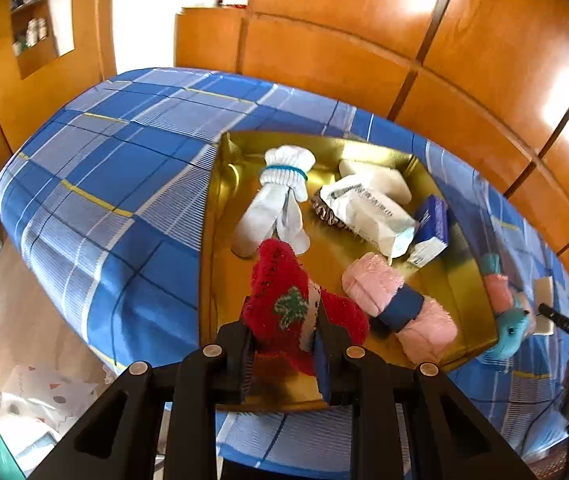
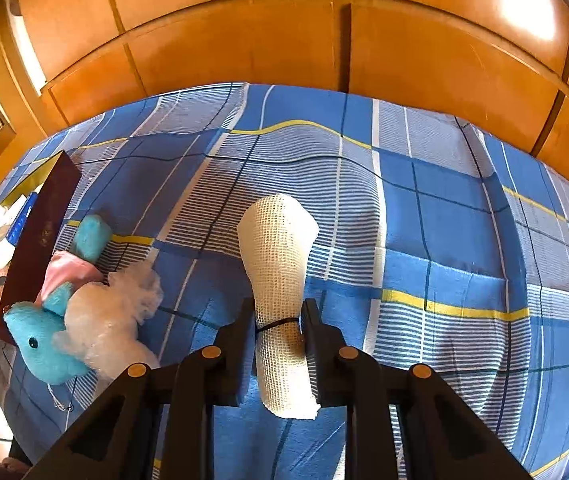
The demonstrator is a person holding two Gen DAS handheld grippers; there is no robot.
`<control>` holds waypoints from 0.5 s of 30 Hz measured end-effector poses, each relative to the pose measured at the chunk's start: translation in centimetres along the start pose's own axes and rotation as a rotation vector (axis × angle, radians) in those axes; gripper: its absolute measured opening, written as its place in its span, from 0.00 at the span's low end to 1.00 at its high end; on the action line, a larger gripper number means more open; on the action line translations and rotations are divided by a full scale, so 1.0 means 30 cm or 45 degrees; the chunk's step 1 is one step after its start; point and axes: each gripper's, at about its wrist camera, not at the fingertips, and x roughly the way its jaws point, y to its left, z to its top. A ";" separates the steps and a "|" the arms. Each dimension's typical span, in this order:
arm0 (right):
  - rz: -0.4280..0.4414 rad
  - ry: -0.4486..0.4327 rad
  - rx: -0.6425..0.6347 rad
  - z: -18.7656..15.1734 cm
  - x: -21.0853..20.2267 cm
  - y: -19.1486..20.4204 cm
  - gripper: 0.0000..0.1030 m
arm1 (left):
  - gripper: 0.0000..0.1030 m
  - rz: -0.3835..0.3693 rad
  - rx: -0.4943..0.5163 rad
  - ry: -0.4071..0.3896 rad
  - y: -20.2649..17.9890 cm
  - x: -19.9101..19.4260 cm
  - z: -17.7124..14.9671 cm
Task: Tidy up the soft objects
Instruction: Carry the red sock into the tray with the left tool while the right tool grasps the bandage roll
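Note:
My left gripper (image 1: 284,344) is shut on a red fuzzy sock (image 1: 284,296) with a green tree pattern, held over the near part of a gold tray (image 1: 220,248). The tray holds a white glove bundle (image 1: 280,196), a white packet (image 1: 368,212), a blue box (image 1: 430,228) and a pink rolled towel (image 1: 396,304). My right gripper (image 2: 278,320) is shut on a cream mesh cloth roll (image 2: 280,276) tied with a black band, above the blue plaid sheet (image 2: 444,216). A blue plush toy (image 2: 44,344) and a bubble-wrap wad (image 2: 112,320) lie to its left.
The tray's dark outer wall (image 2: 40,240) stands left of the plush toy in the right wrist view. Wooden wardrobe panels (image 1: 404,40) rise behind the bed. The plush toy (image 1: 508,328) lies right of the tray in the left wrist view, near the other gripper's tip (image 1: 564,320).

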 end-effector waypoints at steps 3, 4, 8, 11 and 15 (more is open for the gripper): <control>-0.016 -0.005 -0.002 -0.002 0.002 0.002 0.21 | 0.24 0.021 0.048 0.036 -0.030 0.066 0.030; -0.022 -0.010 -0.007 -0.002 0.002 0.005 0.21 | 0.24 0.034 0.064 0.049 -0.038 0.092 0.044; -0.042 -0.016 -0.023 -0.005 0.007 0.018 0.21 | 0.24 0.062 0.126 0.111 -0.066 0.184 0.096; -0.046 -0.021 -0.021 -0.004 0.008 0.017 0.21 | 0.24 0.087 0.172 0.148 -0.092 0.259 0.130; -0.049 -0.022 -0.019 -0.005 0.012 0.015 0.21 | 0.24 0.105 0.188 0.194 -0.104 0.339 0.163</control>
